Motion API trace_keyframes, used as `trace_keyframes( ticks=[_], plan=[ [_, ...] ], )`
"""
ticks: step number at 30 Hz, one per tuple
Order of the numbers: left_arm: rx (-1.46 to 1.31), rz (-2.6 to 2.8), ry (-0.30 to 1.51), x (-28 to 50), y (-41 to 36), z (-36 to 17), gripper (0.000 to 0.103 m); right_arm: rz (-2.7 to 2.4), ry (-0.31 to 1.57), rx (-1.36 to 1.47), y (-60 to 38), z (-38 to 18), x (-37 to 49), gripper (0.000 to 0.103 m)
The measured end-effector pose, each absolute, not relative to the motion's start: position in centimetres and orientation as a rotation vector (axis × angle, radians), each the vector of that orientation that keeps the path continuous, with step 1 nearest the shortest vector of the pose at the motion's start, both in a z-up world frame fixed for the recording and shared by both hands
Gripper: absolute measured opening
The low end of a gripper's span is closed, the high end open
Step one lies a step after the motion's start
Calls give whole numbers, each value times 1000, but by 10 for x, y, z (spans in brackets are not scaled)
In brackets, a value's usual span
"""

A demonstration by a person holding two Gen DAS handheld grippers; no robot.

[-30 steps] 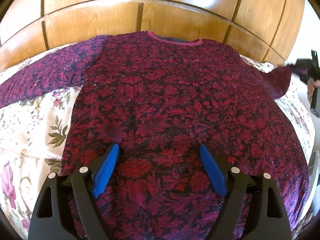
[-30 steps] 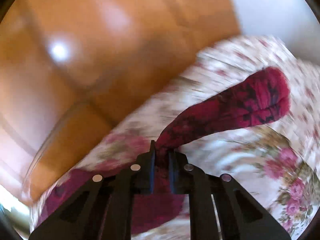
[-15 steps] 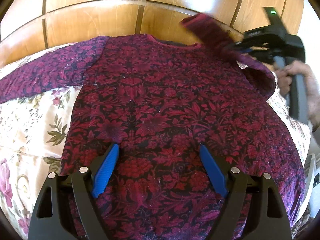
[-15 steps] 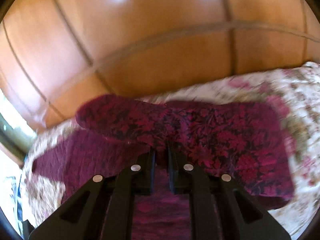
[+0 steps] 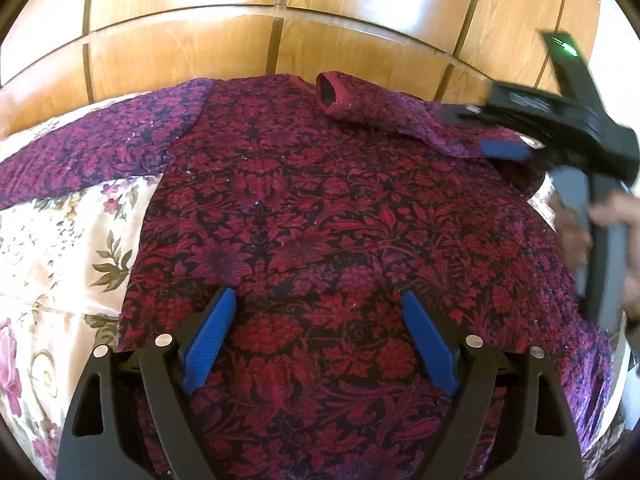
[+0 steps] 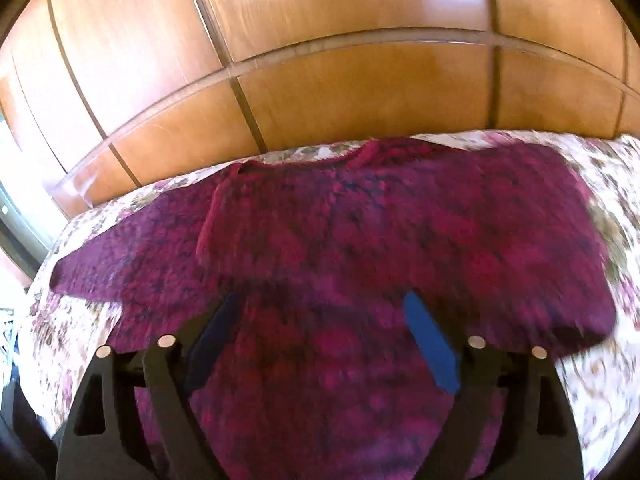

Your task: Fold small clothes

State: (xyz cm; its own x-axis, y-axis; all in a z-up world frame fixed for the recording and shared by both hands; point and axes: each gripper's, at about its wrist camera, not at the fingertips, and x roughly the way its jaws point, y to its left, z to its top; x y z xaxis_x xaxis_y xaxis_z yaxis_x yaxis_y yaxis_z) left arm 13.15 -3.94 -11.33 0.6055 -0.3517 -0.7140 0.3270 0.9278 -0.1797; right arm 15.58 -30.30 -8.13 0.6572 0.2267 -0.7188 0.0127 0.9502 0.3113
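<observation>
A dark red and purple floral sweater (image 5: 312,208) lies flat on the bed, collar at the far side. Its left sleeve (image 5: 100,144) stretches out to the left. The right sleeve (image 5: 384,114) is folded across the shoulder, its cuff (image 5: 332,92) by the collar. My left gripper (image 5: 317,294) hovers over the lower body of the sweater, jaws wide and still opening slightly, nothing between them. My right gripper (image 5: 466,132) is at the right shoulder with jaws opening; the sleeve lies by its spread fingers, unpressed. In the blurred right wrist view the right gripper (image 6: 320,296) stands over the sweater (image 6: 360,240).
A cream floral bedspread (image 5: 60,232) covers the bed around the sweater. Wooden panels (image 5: 280,40) rise right behind the bed's far edge. A hand (image 5: 576,236) holds the right gripper's handle at the right border of the left wrist view.
The right gripper carried the right sleeve from out at the right across the shoulder toward the collar, then let it go and opened. The left gripper stayed in place.
</observation>
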Motion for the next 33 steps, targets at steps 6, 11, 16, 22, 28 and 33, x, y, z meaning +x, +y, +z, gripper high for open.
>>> trace_keyframes(
  ticks=[6,11,16,22,28,33],
  plan=[
    [-20,-404,833,131,-42,-115,89,-62,850,545,-377,-115,125,99],
    [-8,-398,828,131,-43,-115,89,-22,795,572,-383,-134,123,101],
    [11,-388,824,130,-45,-115,89,-27,792,550,-377,-135,124,101],
    [16,-379,843,133,-46,-114,89,17,738,637,-392,-136,113,101],
    [-286,-426,895,175,-21,-87,89,14,739,634,-391,-134,113,101],
    [-390,-475,942,236,-29,-81,78,16,735,638,-391,-134,113,101]
  ],
)
